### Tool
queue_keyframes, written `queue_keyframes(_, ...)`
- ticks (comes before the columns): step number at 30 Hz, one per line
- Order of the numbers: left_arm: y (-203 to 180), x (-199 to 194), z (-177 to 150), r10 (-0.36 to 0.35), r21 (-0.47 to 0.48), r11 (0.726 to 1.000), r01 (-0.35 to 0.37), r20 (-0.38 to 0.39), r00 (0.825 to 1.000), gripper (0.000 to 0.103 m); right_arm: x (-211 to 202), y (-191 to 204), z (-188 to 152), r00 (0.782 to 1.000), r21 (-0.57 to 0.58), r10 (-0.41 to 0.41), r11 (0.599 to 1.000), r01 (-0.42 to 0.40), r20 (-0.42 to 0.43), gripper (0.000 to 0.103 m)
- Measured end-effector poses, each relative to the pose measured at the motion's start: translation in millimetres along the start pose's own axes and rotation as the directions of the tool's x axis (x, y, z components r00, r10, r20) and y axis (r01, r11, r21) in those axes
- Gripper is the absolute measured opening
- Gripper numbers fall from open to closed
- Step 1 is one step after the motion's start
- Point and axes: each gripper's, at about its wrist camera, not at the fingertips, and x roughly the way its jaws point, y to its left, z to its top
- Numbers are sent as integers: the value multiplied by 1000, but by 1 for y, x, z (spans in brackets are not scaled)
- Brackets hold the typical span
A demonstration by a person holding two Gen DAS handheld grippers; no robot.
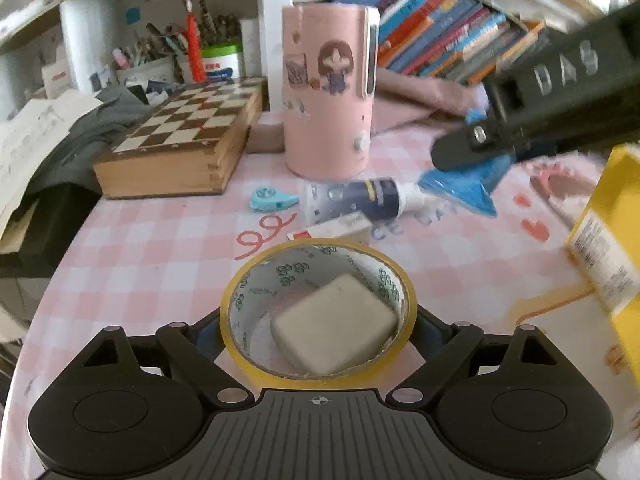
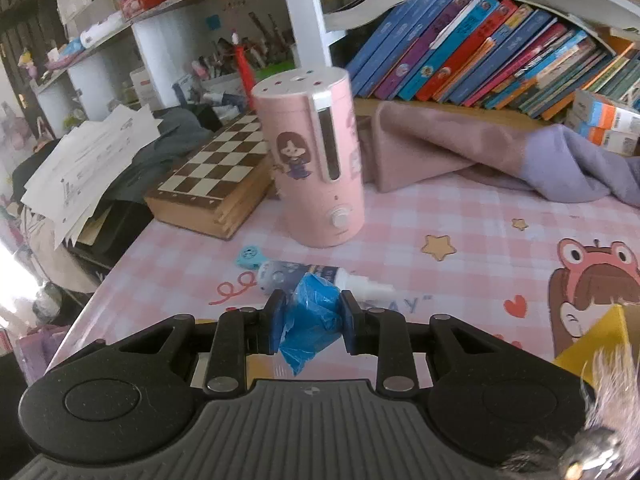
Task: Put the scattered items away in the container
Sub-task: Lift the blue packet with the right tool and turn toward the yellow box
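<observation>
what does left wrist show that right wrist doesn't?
Left wrist only: the tape roll between the left gripper fingers, a white eraser inside the roll, and a small white box.
Right wrist only: the purple cloth and the star prints on the tablecloth.
Both: the right gripper shut on the blue plastic bag, the pink canister, chessboard, glue bottle, yellow box.
</observation>
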Motion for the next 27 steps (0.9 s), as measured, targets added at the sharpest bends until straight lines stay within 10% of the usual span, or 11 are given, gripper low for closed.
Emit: queue_keyframes(27,-14,-130,1,34,-39,999,-27,175,984,92,-78,6,-38,999,-35,4,999,-2,52,26)
